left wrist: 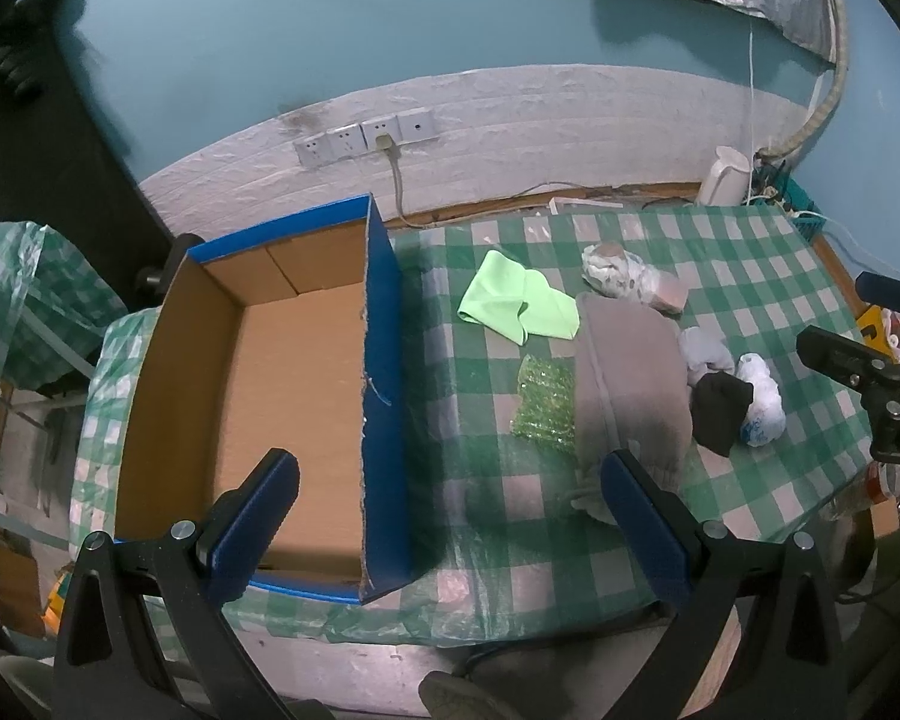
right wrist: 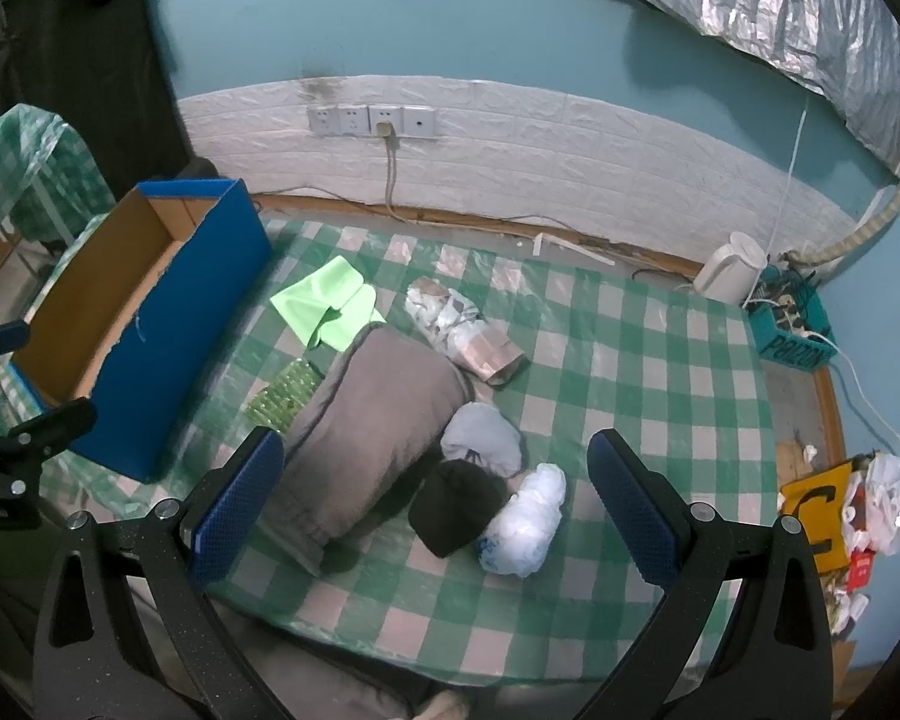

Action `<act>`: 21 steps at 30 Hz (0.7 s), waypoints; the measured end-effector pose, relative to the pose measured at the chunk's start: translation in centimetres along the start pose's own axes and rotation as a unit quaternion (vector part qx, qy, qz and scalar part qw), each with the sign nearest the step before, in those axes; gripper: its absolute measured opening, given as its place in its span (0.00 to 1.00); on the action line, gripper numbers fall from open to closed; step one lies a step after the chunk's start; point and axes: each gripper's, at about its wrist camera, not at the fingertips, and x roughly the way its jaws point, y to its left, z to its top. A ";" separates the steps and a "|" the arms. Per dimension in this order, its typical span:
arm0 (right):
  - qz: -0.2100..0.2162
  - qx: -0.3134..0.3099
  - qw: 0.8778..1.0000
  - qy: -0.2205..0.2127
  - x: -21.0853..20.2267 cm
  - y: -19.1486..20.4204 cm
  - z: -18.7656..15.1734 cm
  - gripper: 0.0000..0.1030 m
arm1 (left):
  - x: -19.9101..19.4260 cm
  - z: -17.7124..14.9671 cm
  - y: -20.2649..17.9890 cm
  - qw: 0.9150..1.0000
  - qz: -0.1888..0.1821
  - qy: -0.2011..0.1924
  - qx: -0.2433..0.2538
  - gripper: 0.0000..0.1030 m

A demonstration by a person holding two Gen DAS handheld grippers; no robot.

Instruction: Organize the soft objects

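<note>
A blue cardboard box (left wrist: 384, 396), open and empty inside, stands at the table's left (right wrist: 168, 324). Right of it lie a light green cloth (left wrist: 513, 300) (right wrist: 324, 303), a green bubble-wrap piece (left wrist: 543, 402) (right wrist: 282, 390), a folded grey garment (left wrist: 627, 372) (right wrist: 372, 426), a patterned bundle (left wrist: 627, 279) (right wrist: 462, 324), a pale blue sock ball (right wrist: 483, 438), a black sock (left wrist: 720, 411) (right wrist: 456, 507) and a white plastic bag (left wrist: 762, 399) (right wrist: 525, 519). My left gripper (left wrist: 450, 516) is open above the box's right wall. My right gripper (right wrist: 435, 501) is open above the socks.
A green-checked cloth covers the table (right wrist: 630, 384). A white kettle (right wrist: 729, 267) and a teal basket (right wrist: 792, 324) of cables stand at the far right. Wall sockets (right wrist: 372, 120) with a cable are behind. Bags and clutter (right wrist: 858, 510) lie beyond the right edge.
</note>
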 end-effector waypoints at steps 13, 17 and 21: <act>0.003 0.040 0.998 0.042 2.9 -3.1 -0.2 0.98 | 3.5 1.2 -2.3 0.999 -0.011 0.043 0.011 0.99; -0.006 0.055 0.997 0.061 4.4 -4.5 -0.4 0.98 | 4.7 1.7 -3.3 0.998 -0.020 0.058 0.011 0.99; -0.013 0.066 0.995 0.079 5.8 -5.6 -1.1 0.97 | 6.1 2.1 -4.3 0.997 -0.030 0.073 0.012 0.99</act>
